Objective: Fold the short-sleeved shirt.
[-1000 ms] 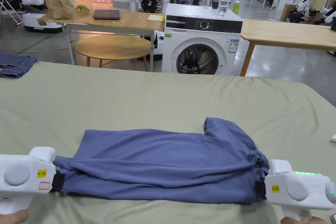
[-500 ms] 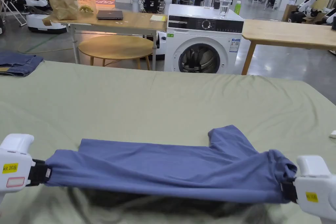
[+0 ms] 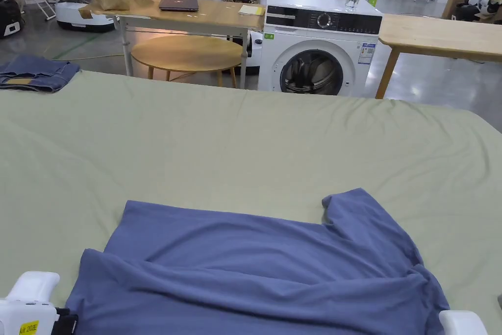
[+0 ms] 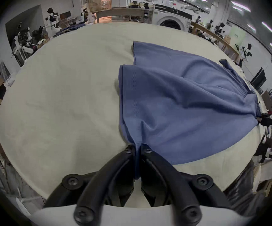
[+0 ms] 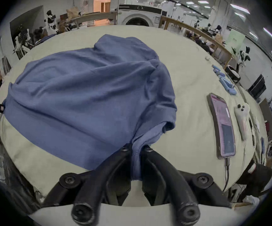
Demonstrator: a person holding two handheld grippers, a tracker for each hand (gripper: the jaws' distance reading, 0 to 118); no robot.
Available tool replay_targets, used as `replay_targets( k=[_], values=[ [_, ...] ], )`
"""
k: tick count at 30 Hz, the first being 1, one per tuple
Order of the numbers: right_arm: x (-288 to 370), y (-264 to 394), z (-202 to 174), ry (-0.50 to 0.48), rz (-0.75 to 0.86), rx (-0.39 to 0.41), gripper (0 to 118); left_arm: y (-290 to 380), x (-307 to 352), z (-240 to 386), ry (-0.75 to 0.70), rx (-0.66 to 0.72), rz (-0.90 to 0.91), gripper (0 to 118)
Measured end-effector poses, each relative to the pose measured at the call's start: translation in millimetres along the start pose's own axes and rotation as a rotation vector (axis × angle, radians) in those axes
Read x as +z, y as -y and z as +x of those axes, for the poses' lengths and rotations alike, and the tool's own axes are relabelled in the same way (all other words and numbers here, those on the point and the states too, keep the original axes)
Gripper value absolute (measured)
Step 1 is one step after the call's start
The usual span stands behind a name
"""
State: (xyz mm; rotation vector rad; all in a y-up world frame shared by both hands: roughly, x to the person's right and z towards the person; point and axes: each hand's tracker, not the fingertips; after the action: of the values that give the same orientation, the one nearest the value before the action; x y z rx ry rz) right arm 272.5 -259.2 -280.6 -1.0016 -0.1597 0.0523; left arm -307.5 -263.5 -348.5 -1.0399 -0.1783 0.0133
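Head view shows the left gripper point(image 3: 63, 323) with fingers clamped on the blue shirt point(image 3: 264, 272), which lies spread on the green desk point(image 3: 245, 144); the right gripper point(image 5: 136, 149) clamps its collar end.

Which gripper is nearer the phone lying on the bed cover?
Right. The right gripper, shut on the shirt, has the phone just beside it; the left gripper grips the shirt's opposite end.

Beyond the shirt point(image 3: 264, 272) the table point(image 3: 245, 144) lies bare; right of the shirt lie a phone point(image 5: 221, 125) and a remote point(image 5: 242, 120).
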Motion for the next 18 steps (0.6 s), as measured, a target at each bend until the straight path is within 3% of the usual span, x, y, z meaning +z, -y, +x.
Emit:
replay_targets(
  k=[2, 4, 5, 6, 8, 15, 16, 18],
  values=[
    [5.9, -5.4, 0.0, 0.011, -0.003, 0.006, 14, -4.6, 3.1, 1.2, -0.001, -0.004, 0.003, 0],
    [19.9, -10.9, -1.5, 0.086, 0.042, 0.012, 38, -10.4, 12.2, 5.4, -0.007, -0.006, 0.002, 1],
    [30.3, -15.2, -2.8, 0.103, 0.099, 0.004, 55, -13.3, 17.9, 8.1, -0.009, -0.007, 0.013, 12],
    [41.4, -20.4, -3.8, 0.106, 0.153, -0.016, 59, -17.3, 24.5, 10.7, -0.020, -0.017, 0.061, 26],
    [59.3, -32.7, -7.8, 0.094, 0.233, -0.058, 59, -26.2, 37.0, 17.2, -0.015, -0.018, 0.132, 42],
    [87.9, -66.2, -59.0, 0.026, 0.596, -0.112, 58, -57.9, 71.4, 52.7, -0.020, -0.024, 0.516, 43],
    [88.8, -69.0, -67.6, 0.015, 0.637, -0.118, 54, -60.0, 75.2, 58.2, -0.029, -0.024, 0.571, 43],
    [89.9, -75.1, -84.8, 0.007, 0.706, -0.130, 25, -63.2, 82.8, 69.6, -0.051, -0.032, 0.682, 25]
  ],
)
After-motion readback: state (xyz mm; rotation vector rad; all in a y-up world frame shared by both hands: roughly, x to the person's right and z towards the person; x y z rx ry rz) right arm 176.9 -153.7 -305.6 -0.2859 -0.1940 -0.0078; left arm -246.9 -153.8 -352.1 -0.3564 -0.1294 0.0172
